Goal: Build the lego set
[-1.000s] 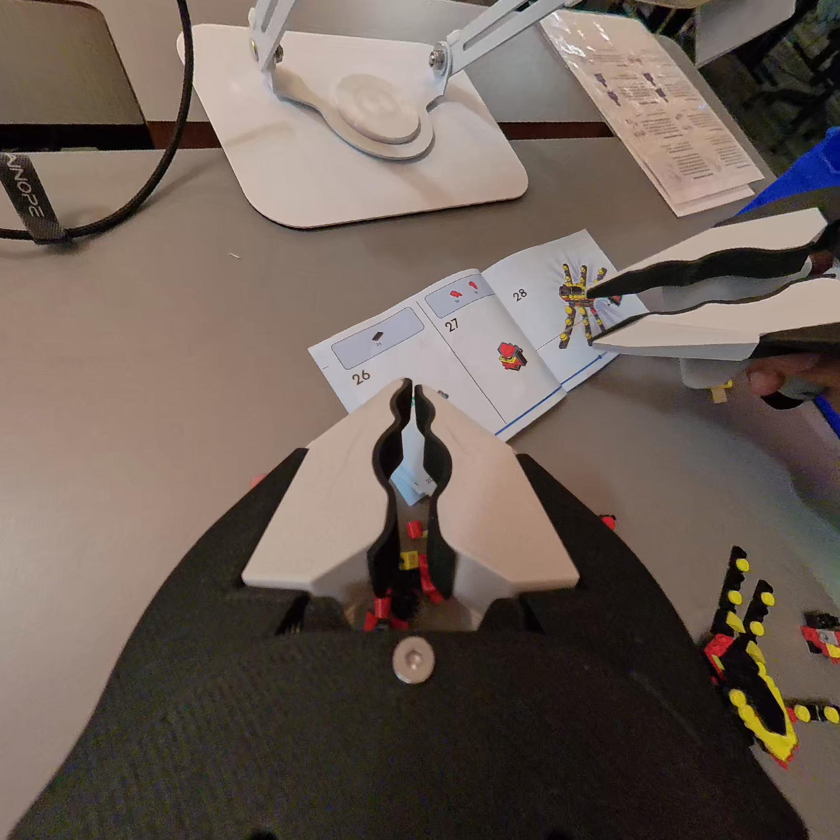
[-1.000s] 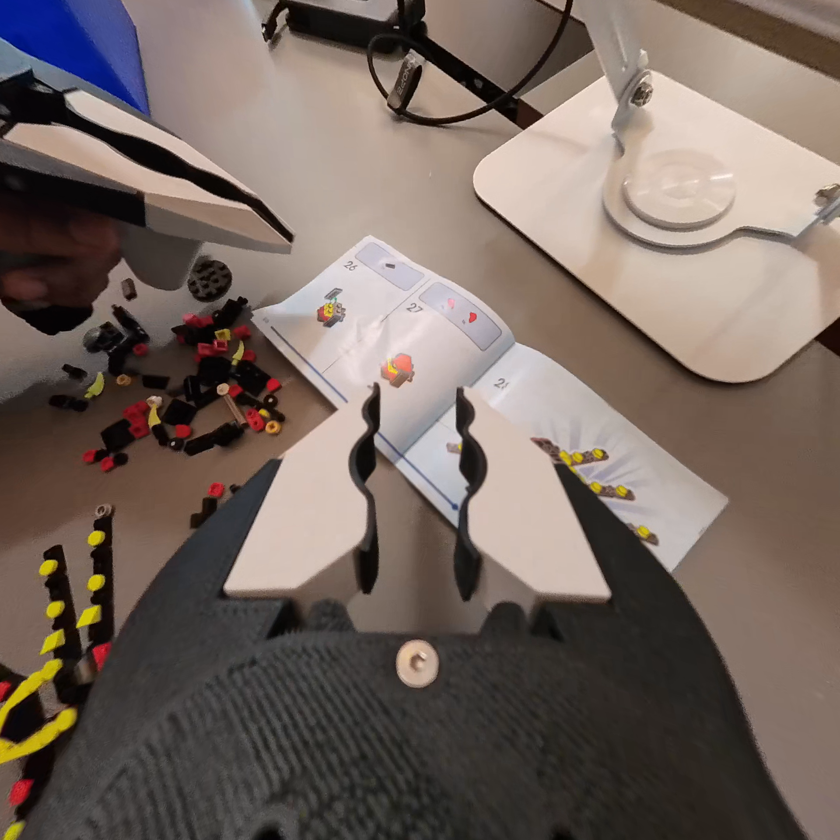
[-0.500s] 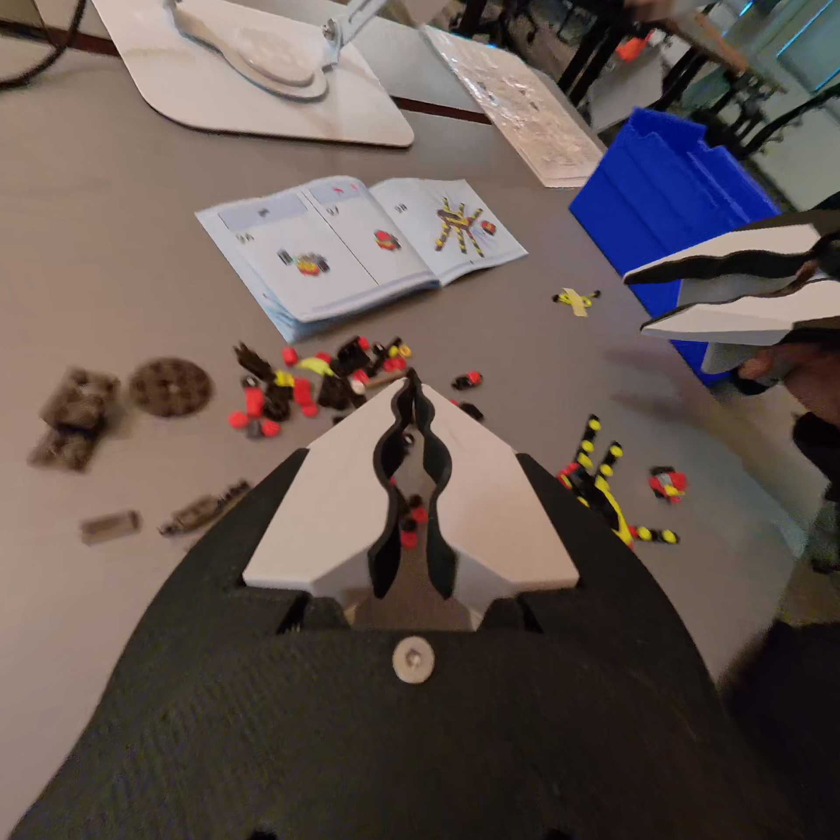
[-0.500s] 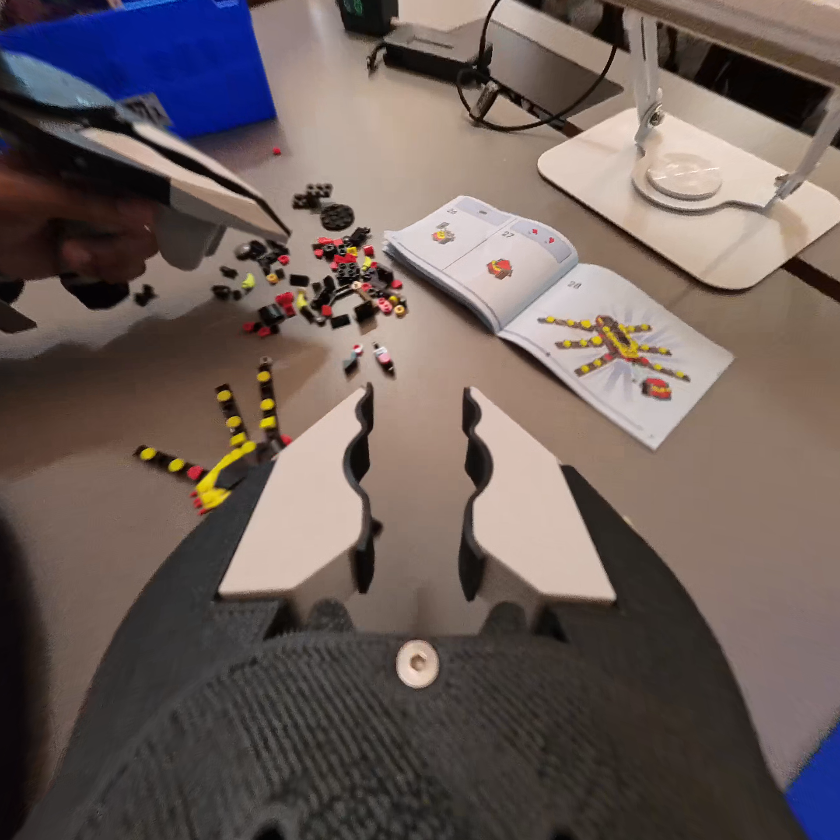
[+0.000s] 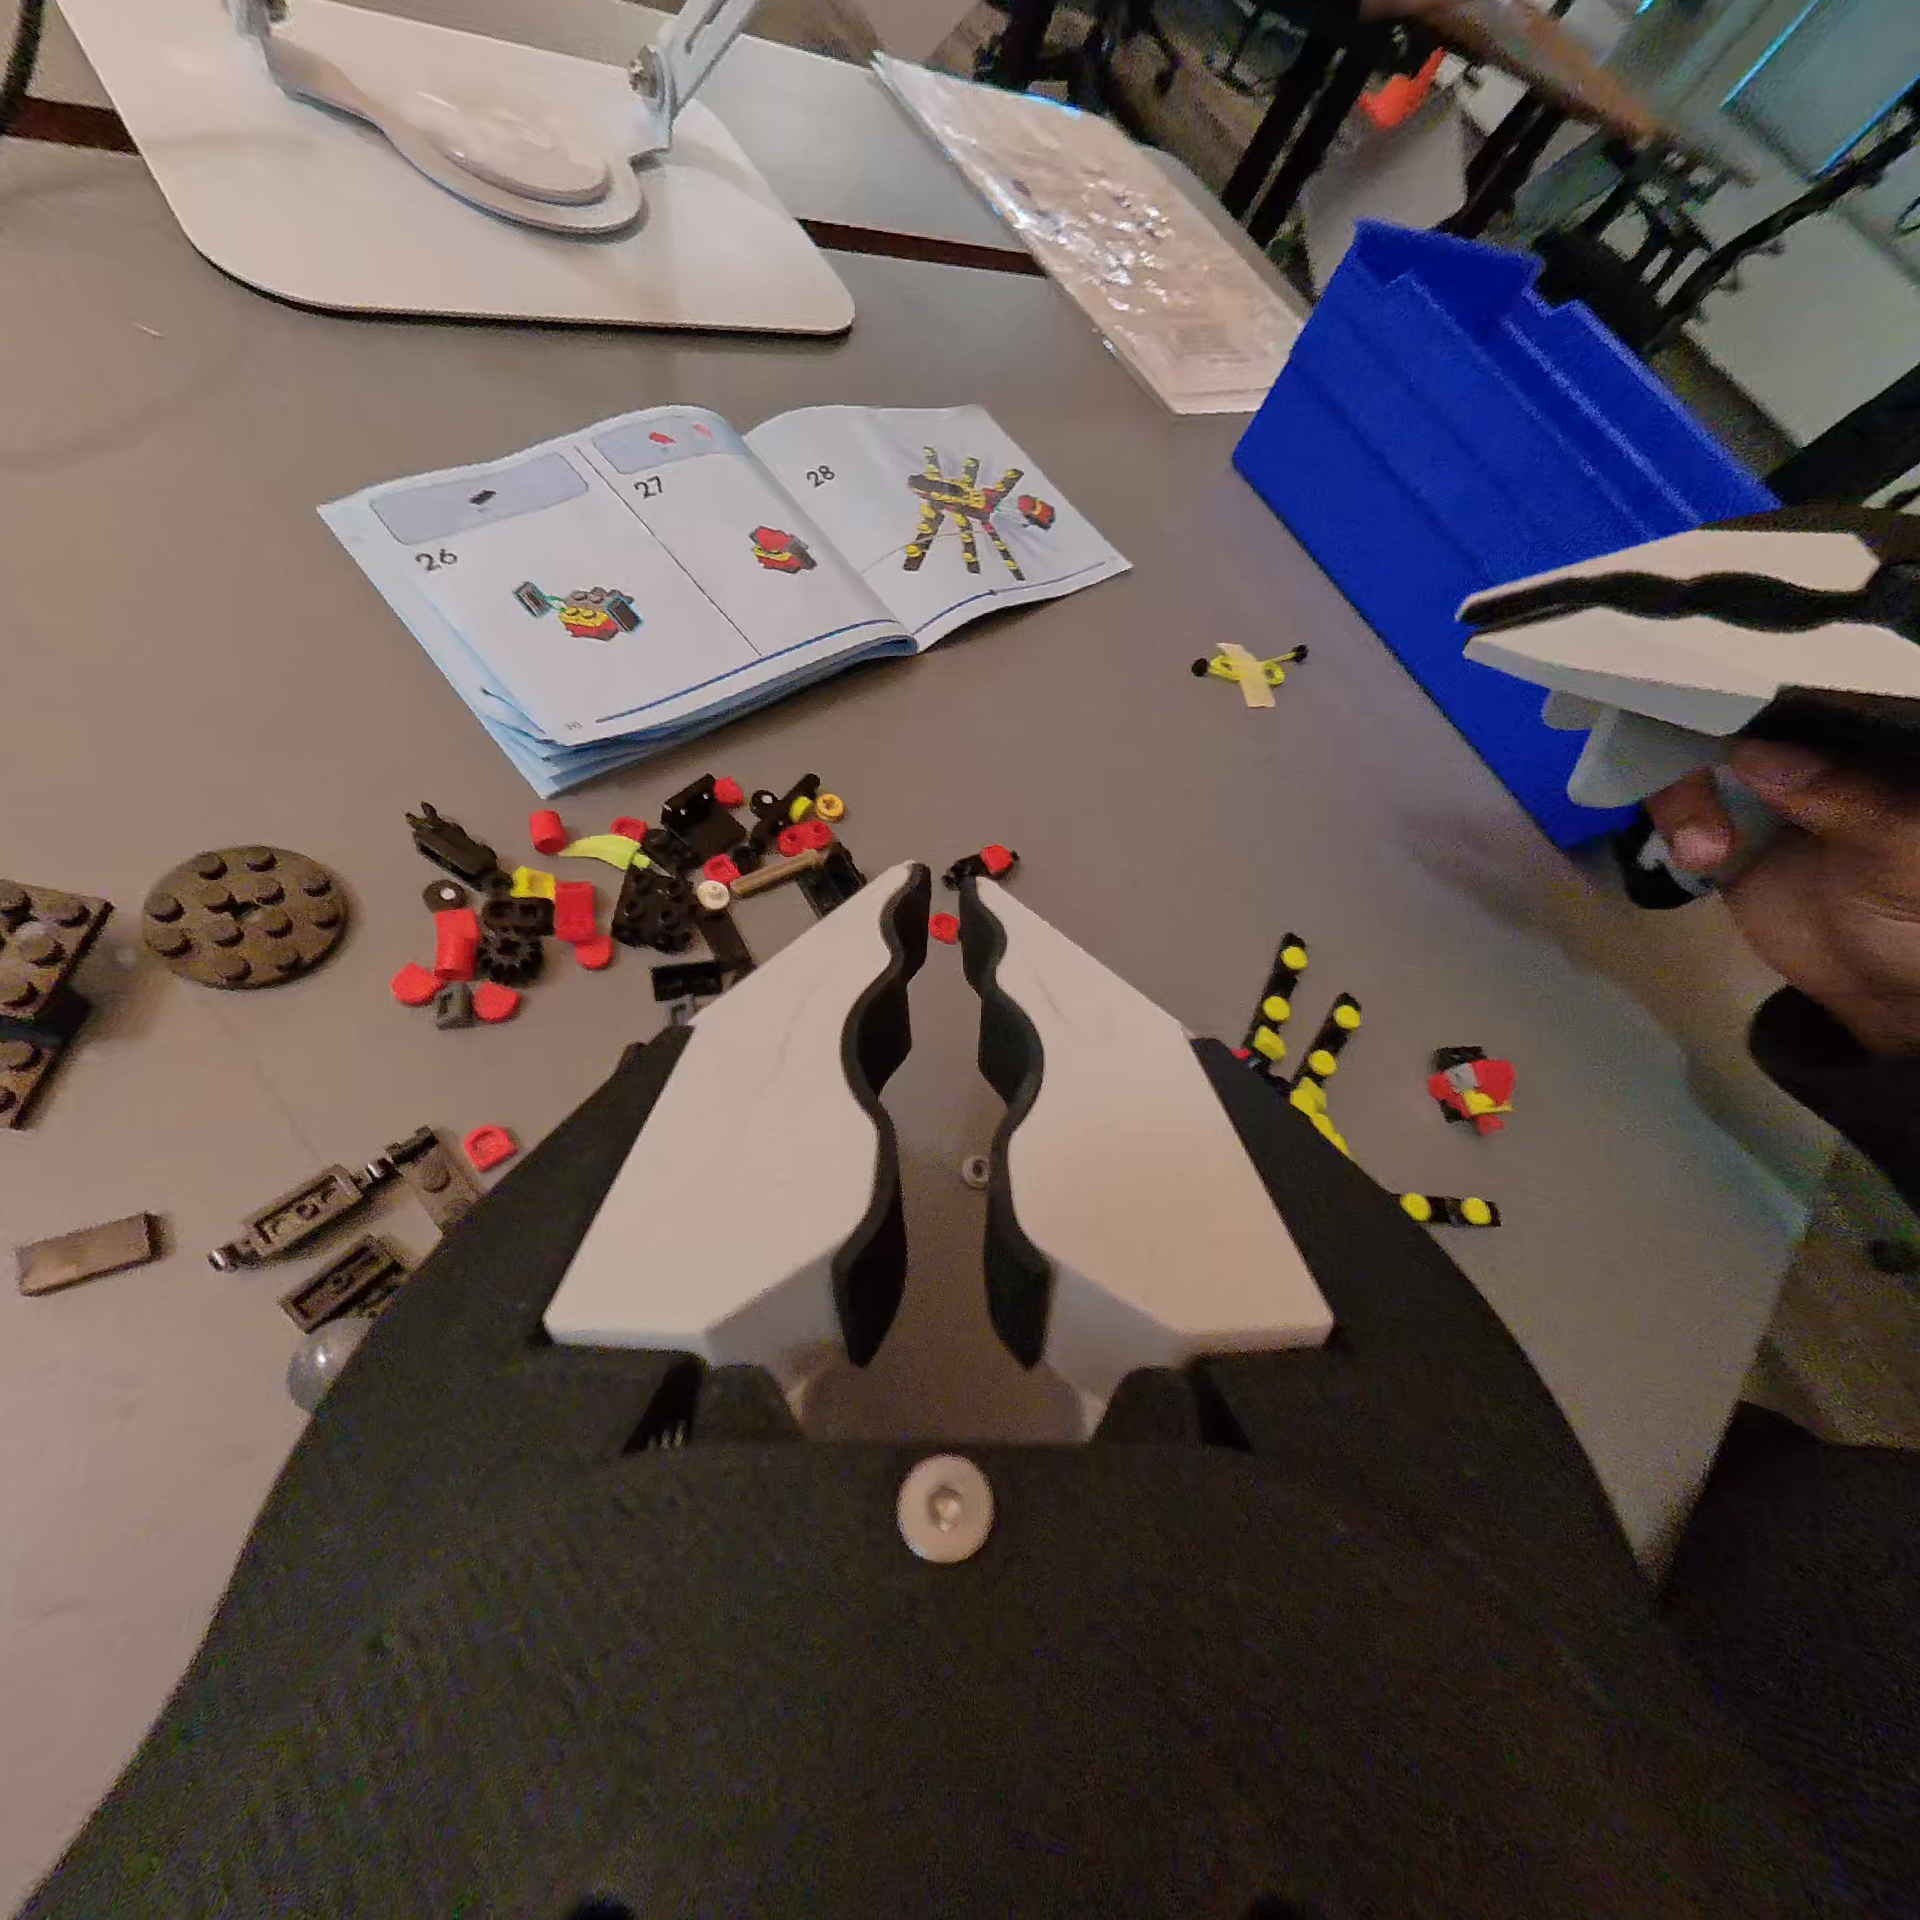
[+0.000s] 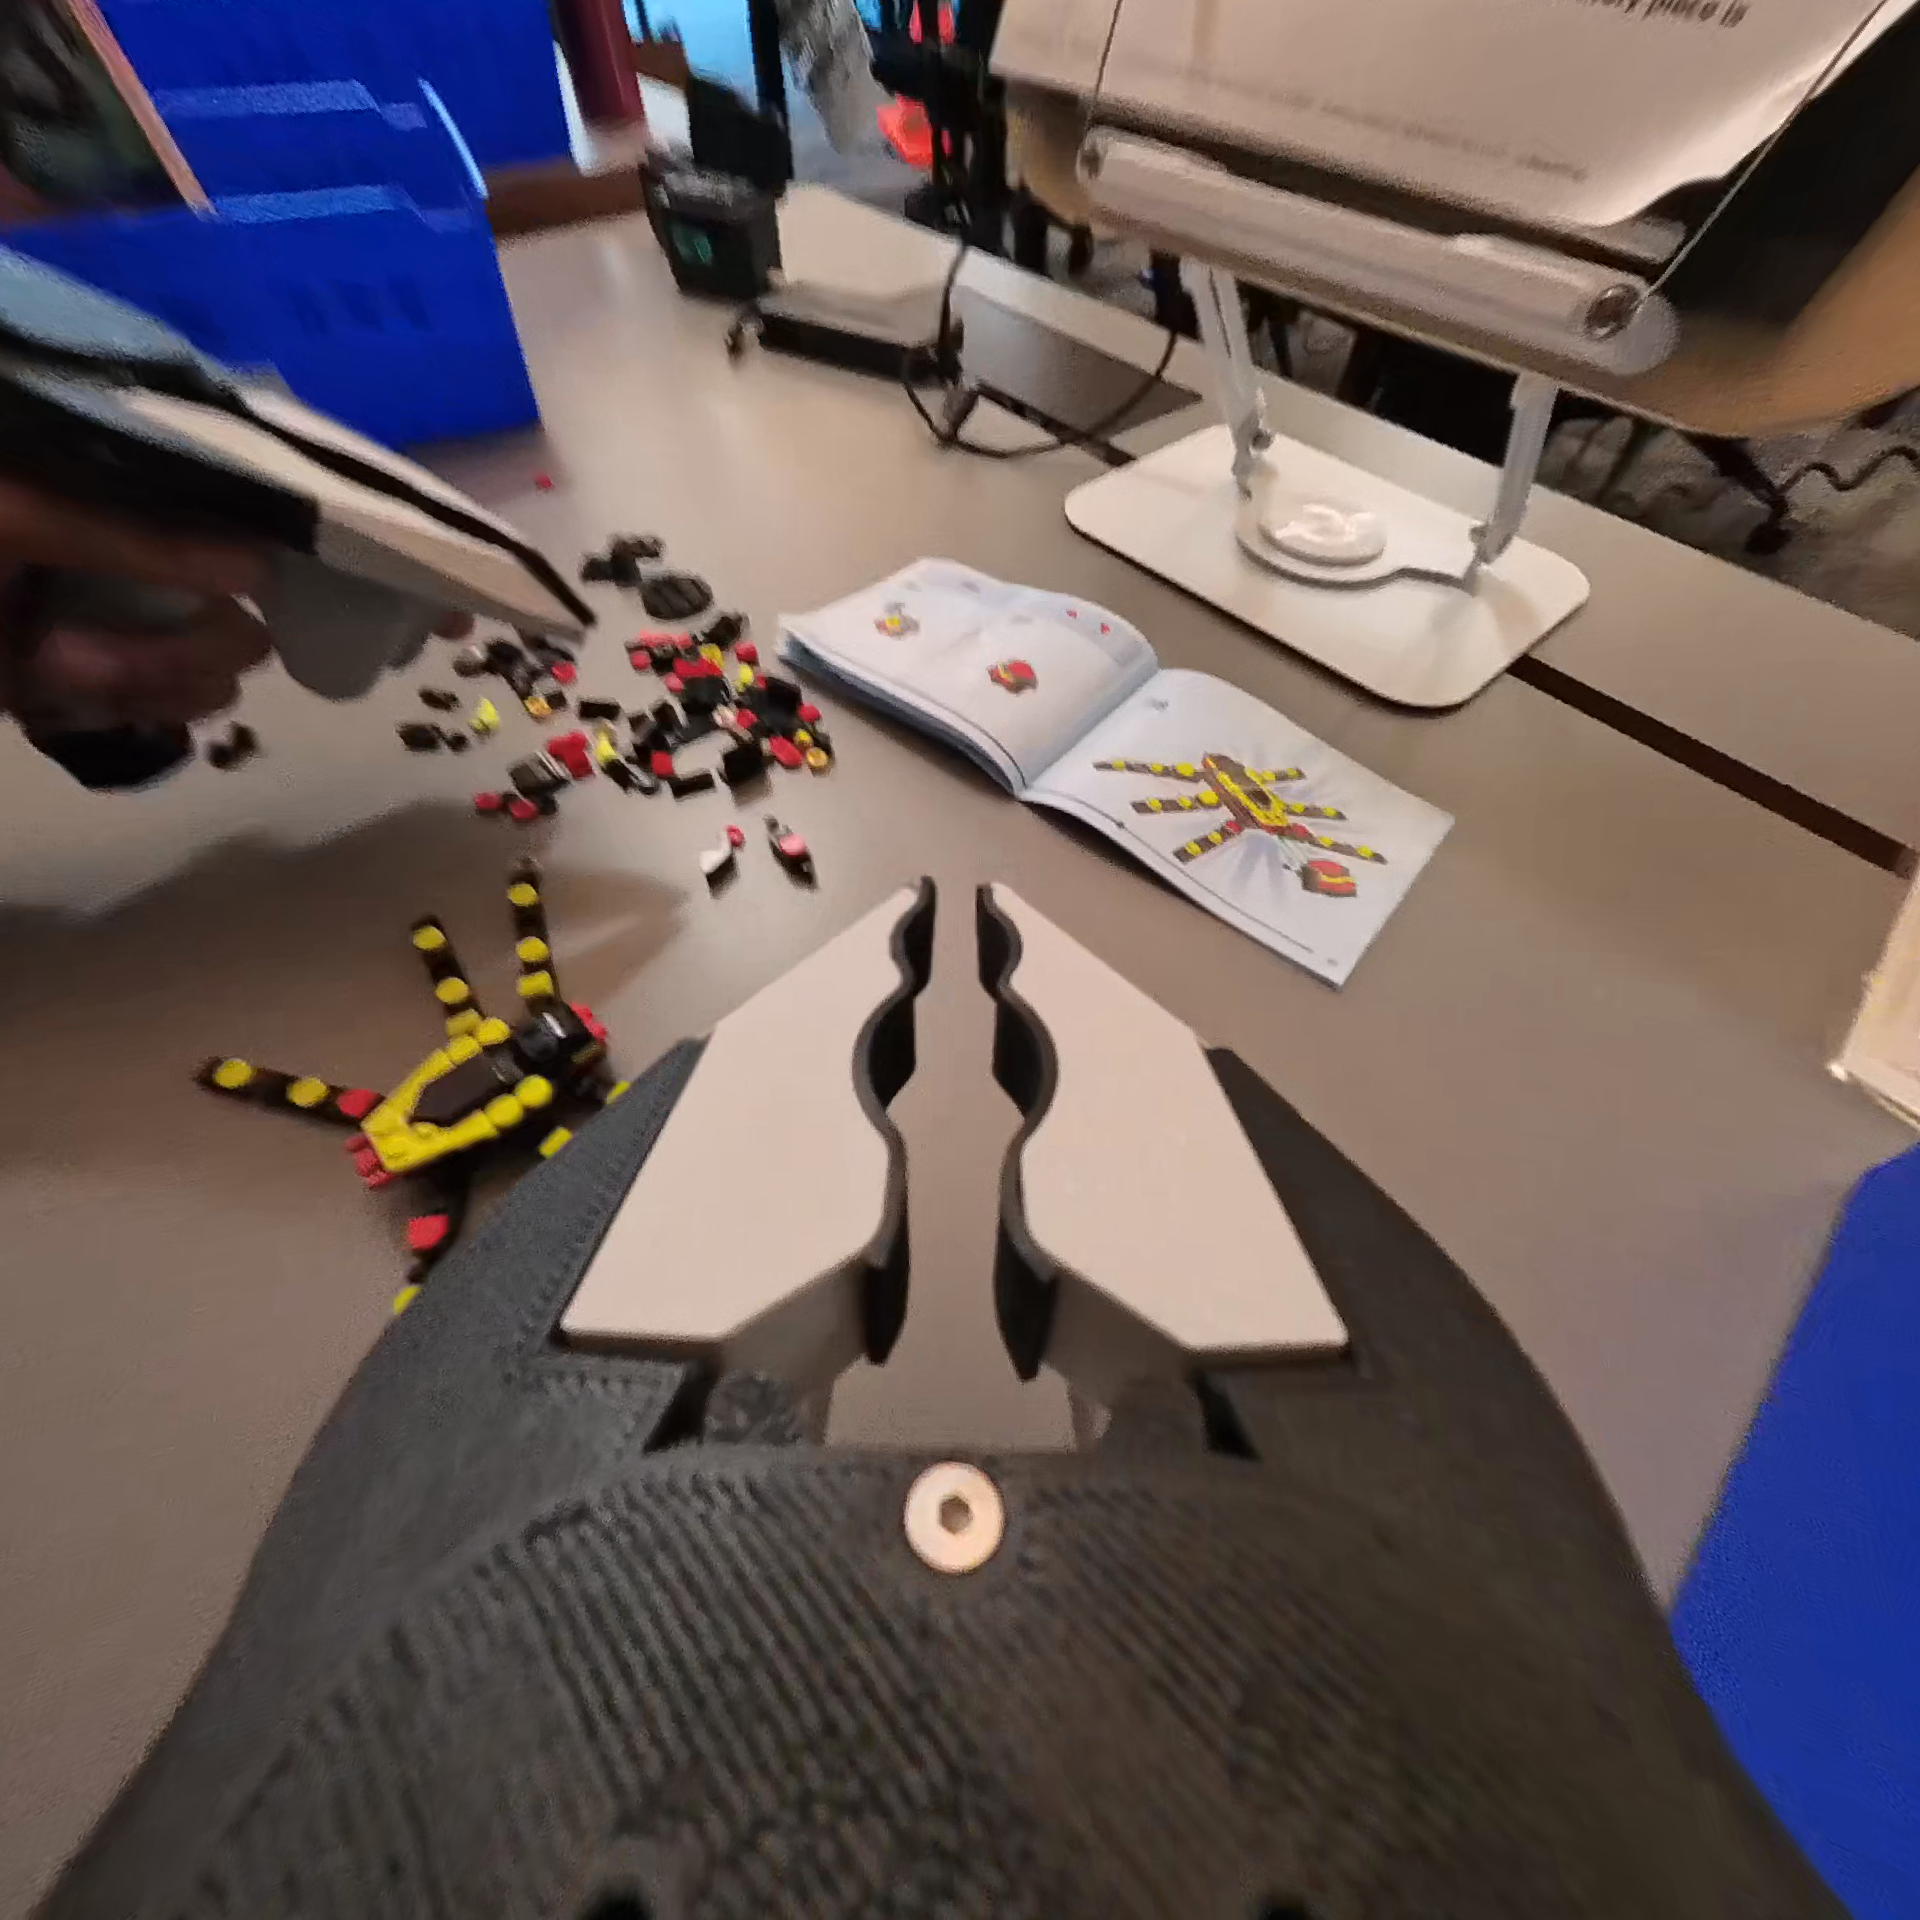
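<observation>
A partly built black and yellow spider model [image 6: 457, 1091] lies on the grey table, left of my right gripper [image 6: 954, 891]. In the left wrist view the model [image 5: 1314, 1081] is half hidden by my left gripper [image 5: 943, 881]. Both grippers hover above the table, empty, jaws almost closed with a narrow slit at the tips. A pile of loose red, black and yellow pieces [image 5: 644, 894] lies just beyond the left fingertips. The open instruction booklet [image 5: 717, 582] lies farther back. A small red sub-build [image 5: 1470, 1086] lies right of the model. The right gripper also shows at the right edge [image 5: 1475, 623].
A round dark plate [image 5: 244, 914] and dark grey plates [image 5: 31, 966] lie at the left. A small yellow and black piece [image 5: 1247, 665] lies near the blue bin [image 5: 1486, 488]. A white lamp base [image 5: 468, 208] and a sleeved sheet [image 5: 1101, 208] lie at the back.
Both grippers have pulled back and up from the booklet, so the whole table shows. The right jaws have narrowed from wide open. The left tips have parted slightly.
</observation>
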`<state>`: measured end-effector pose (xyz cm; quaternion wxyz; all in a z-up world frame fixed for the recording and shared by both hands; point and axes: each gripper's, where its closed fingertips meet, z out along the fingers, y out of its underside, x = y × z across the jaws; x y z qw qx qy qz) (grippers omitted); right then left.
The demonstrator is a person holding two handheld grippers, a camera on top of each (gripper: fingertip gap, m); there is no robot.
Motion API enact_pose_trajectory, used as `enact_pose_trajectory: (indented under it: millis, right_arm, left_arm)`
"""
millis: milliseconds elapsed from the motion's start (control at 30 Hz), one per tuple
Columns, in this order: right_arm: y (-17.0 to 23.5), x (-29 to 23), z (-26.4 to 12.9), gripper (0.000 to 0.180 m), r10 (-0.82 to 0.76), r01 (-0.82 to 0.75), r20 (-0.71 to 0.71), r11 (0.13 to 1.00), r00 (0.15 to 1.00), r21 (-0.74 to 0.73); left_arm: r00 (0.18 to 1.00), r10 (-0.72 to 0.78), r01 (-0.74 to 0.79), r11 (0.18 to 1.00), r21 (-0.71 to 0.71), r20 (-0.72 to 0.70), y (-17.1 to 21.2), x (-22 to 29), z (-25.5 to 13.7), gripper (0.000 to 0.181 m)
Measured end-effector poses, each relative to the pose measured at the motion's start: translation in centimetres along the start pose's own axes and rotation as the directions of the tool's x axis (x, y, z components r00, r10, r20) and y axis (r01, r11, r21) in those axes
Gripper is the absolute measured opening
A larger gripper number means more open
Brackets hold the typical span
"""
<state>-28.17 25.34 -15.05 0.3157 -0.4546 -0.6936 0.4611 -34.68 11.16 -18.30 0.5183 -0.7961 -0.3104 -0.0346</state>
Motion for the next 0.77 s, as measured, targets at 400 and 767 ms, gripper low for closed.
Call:
enact_pose_trajectory:
  millis: [400,767]
  right_arm:
    - [5.3,0.8,1.4,0.0,-0.092,0.083,-0.047,0.984,0.995,-0.16]
    - [6.7,0.5,2.1,0.005,-0.058,0.055,-0.01,0.978,0.998,-0.201]
  left_arm:
    - [0.982,0.152,-0.149,0.988,-0.034,0.115,1.1,-2.8,-0.1,0.0]
    - [0.977,0.19,-0.182,0.98,-0.081,0.098,2.6,-2.7,1.1,0.0]
